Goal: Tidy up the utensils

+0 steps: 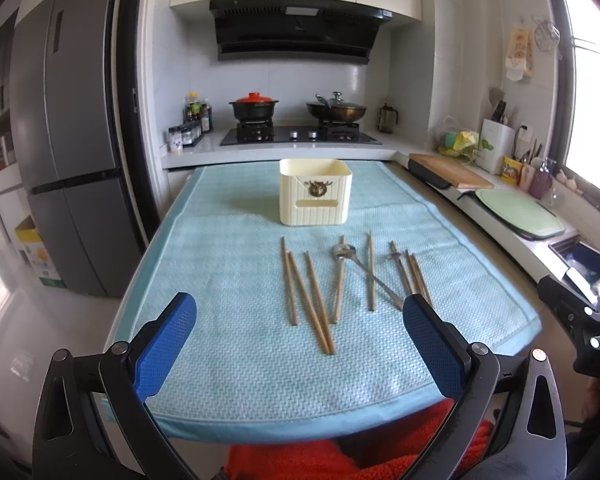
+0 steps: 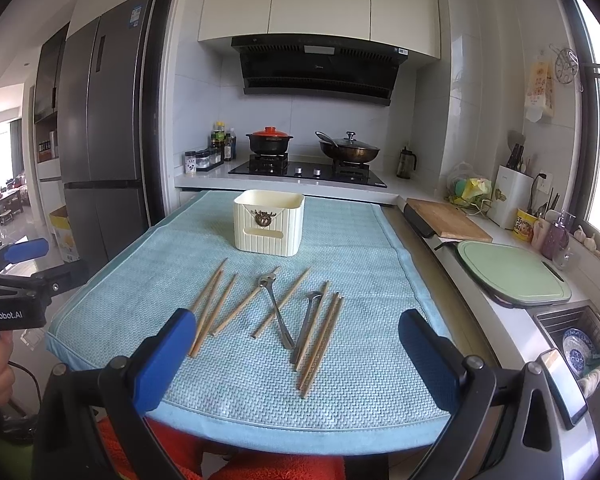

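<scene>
Several wooden chopsticks point(image 1: 306, 296) point(image 2: 216, 304) lie scattered on a light blue mat point(image 1: 228, 272) point(image 2: 360, 264), mixed with a metal spoon point(image 1: 364, 270) point(image 2: 276, 312) and a metal fork point(image 1: 400, 270) point(image 2: 306, 324). Behind them stands a cream ribbed holder box point(image 1: 315, 192) point(image 2: 269, 222), upright and empty as far as I see. My left gripper point(image 1: 300, 344) hovers open above the mat's near edge, holding nothing. My right gripper point(image 2: 296, 356) is open too, just short of the utensils. The left gripper also shows at the left edge point(image 2: 20, 276) of the right wrist view.
A stove with a red-lidded pot point(image 1: 254, 107) and a wok point(image 1: 336, 110) sits behind the mat. To the right run a wooden board point(image 2: 446, 220), a green board point(image 2: 512, 270) and a sink with dishes point(image 2: 578, 350). A fridge point(image 1: 72, 140) stands left. Red cloth point(image 1: 300, 460) lies below the mat's edge.
</scene>
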